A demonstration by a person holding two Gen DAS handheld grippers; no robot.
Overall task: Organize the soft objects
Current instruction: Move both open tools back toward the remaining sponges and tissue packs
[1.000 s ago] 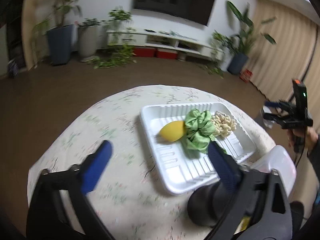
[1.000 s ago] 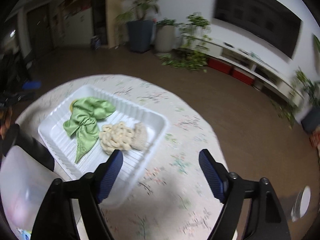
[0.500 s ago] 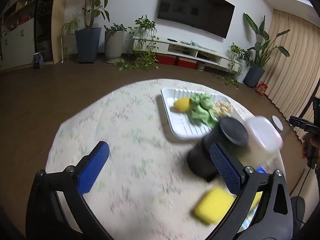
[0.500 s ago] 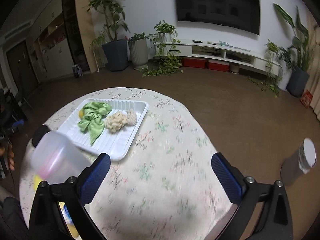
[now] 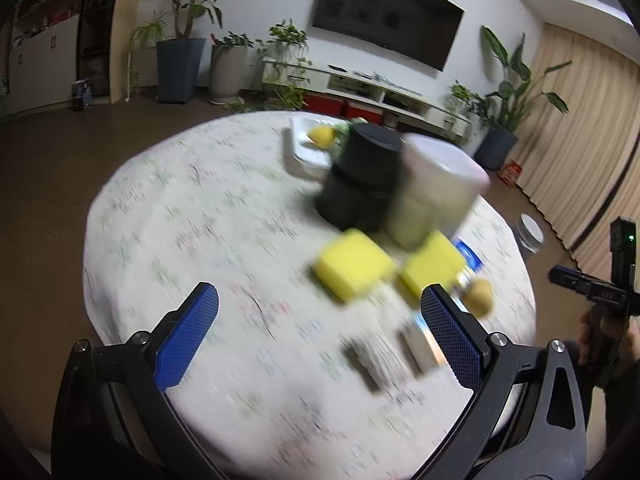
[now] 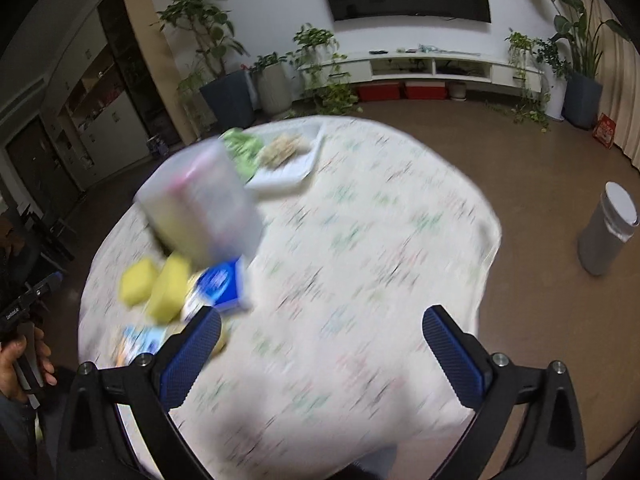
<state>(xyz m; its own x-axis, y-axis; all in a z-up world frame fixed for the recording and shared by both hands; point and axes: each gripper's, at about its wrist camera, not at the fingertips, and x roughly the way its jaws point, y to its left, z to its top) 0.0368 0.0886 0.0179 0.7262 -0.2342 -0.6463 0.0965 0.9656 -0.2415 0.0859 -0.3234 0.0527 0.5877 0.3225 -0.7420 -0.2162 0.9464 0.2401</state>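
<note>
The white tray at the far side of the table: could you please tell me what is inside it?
The white tray holds a green cloth and a beige knitted piece; the left view adds a yellow item. The clear tub covers its near corner.

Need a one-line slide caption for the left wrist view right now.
Open left gripper over the round table, two yellow sponges ahead, tray beyond.

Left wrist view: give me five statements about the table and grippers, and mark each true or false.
1. Two yellow sponges lie on the table. True.
2. The left gripper clamps a sponge. False: its jaws are open and empty.
3. The white tray sits at the table's far side. True.
4. The black container lies inside the tray. False: it stands on the tablecloth in front of it.
5. The right gripper holds nothing. True.
</note>
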